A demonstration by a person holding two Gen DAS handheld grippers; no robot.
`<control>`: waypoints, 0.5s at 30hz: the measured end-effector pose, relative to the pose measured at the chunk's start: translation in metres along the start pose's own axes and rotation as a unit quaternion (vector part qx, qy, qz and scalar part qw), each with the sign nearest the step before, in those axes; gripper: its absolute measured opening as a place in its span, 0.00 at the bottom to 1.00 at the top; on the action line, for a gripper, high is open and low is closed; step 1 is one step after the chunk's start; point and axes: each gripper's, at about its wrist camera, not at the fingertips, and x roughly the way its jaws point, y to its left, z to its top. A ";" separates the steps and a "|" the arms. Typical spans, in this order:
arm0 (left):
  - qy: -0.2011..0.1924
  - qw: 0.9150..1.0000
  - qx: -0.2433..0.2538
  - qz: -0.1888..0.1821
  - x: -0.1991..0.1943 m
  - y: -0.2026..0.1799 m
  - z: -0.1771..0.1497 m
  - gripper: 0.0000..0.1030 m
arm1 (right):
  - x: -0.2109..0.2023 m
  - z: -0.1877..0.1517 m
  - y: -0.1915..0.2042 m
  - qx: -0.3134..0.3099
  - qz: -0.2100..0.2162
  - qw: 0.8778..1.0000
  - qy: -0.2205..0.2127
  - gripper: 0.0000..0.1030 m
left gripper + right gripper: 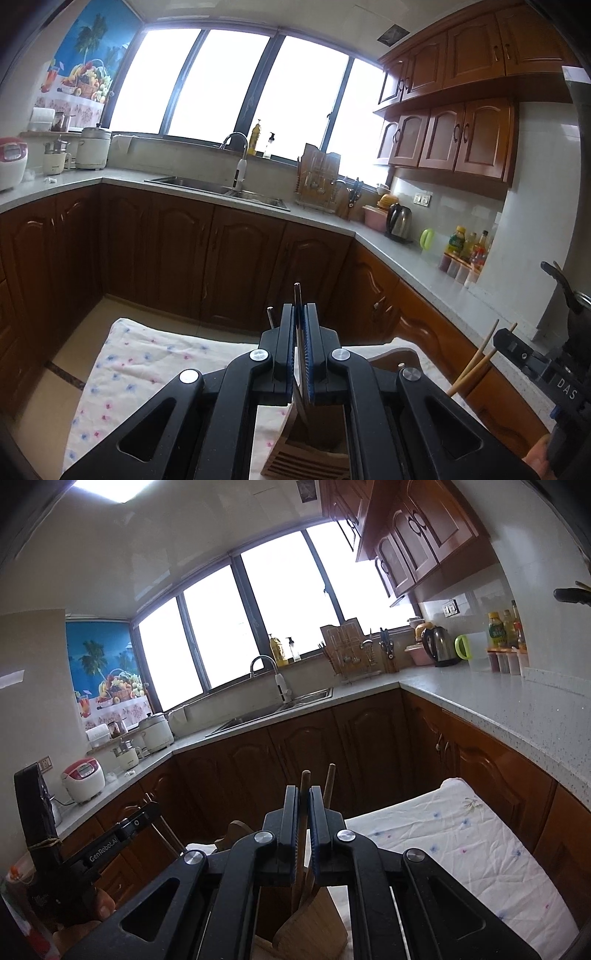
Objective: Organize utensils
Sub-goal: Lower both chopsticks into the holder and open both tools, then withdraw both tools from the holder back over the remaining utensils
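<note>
My left gripper (pixel 303 314) is clamped tight on a thin metal utensil handle (pixel 297 295), its lower end dropping into the wooden utensil holder (pixel 310 454) right below, near edge of the floral cloth (pixel 147 362). My right gripper (pixel 303 797) is pinched closed on a wooden chopstick (pixel 305 779), second chopstick (pixel 330 779) just right of the jaws, both running down into the same holder (pixel 314 926). Holder sits on the cloth-covered table; sink counter (pixel 192 192) far behind.
</note>
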 end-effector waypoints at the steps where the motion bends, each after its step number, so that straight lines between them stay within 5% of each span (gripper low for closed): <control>1: 0.001 1.000 0.001 0.001 0.000 0.000 0.001 0.03 | 0.000 0.000 0.000 0.001 0.000 1.000 0.001 0.07; 6: 0.009 1.000 0.001 0.000 -0.003 0.001 0.003 0.03 | 0.000 0.001 -0.005 0.017 0.003 1.000 0.010 0.12; 10: 0.011 1.000 -0.001 -0.007 -0.008 0.001 0.006 0.12 | -0.008 0.005 -0.010 0.034 0.012 0.999 0.002 0.44; 13: 0.007 1.000 0.002 -0.009 -0.015 -0.001 0.005 0.21 | -0.016 0.007 -0.010 0.037 0.016 0.999 -0.005 0.46; 15: 0.004 1.000 0.004 -0.011 -0.025 -0.002 0.003 0.34 | -0.020 0.008 -0.011 0.042 0.023 0.999 -0.006 0.58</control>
